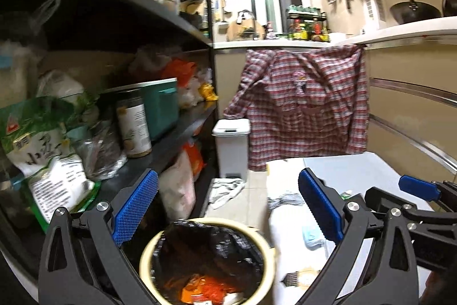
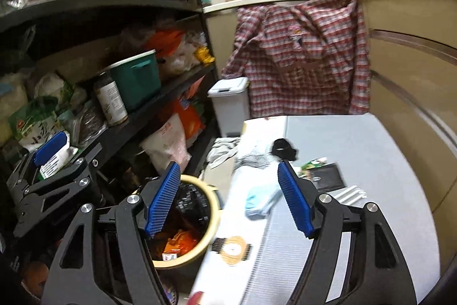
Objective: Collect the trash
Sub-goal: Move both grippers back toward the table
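A cream trash bin (image 1: pixel 207 262) lined with a black bag stands on the floor below my left gripper (image 1: pixel 228 210), which is open and empty. Orange wrappers lie inside it. The bin also shows in the right wrist view (image 2: pixel 212 216). My right gripper (image 2: pixel 230 199) is open and empty above the edge of a grey table (image 2: pixel 371 162). On the table lie a blue face mask (image 2: pixel 258 200), a black crumpled piece (image 2: pixel 282 147), a dark packet (image 2: pixel 328 176), white straws (image 2: pixel 352 195) and a round tan piece (image 2: pixel 232 249).
A black shelf rack (image 1: pixel 171 127) full of bags, a jar and a teal pot stands on the left. A small white pedal bin (image 1: pixel 231 145) stands at the far end. A plaid shirt (image 1: pixel 305 105) hangs from the counter. A cloth (image 1: pixel 225 190) lies on the floor.
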Tool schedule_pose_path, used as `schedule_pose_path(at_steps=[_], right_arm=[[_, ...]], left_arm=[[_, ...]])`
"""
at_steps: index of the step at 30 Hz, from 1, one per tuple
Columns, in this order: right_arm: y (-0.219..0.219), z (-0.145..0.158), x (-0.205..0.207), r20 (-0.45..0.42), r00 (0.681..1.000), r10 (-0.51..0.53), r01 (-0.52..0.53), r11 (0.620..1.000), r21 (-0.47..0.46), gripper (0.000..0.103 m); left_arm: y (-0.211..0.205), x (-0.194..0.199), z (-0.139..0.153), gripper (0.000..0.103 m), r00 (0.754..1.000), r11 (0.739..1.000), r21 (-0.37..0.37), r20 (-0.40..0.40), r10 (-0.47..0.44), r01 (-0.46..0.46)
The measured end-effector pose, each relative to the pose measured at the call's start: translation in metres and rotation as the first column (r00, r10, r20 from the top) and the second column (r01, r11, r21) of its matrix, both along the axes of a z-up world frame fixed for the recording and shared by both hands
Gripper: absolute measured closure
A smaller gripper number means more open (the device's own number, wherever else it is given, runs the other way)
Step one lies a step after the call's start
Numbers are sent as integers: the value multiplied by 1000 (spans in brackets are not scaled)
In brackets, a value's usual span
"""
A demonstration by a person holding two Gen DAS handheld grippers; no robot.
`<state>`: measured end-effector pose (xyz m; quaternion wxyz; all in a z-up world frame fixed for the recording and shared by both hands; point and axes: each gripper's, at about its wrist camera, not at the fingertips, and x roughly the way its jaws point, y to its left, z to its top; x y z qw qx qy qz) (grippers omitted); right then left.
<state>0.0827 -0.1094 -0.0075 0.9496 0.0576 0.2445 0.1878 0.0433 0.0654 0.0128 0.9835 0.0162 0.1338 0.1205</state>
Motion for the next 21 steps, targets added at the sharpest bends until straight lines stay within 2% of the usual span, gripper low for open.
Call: schedule_pose_path(at_steps=[8, 16, 21], right_arm=[[-56, -14, 8, -22, 989, -144, 144, 990, 11, 31], [-110, -44, 25, -27, 955, -297, 297, 955, 13, 31], [-138, -73, 45, -80, 926, -370, 371, 929, -10, 31]], left_arm=[[-32, 19, -5, 8, 997, 995, -67, -18, -68, 67], [-51, 42, -19, 8, 996, 988, -135, -34, -85, 80], [-65, 57, -29, 8, 994, 987, -140, -55, -92, 84]])
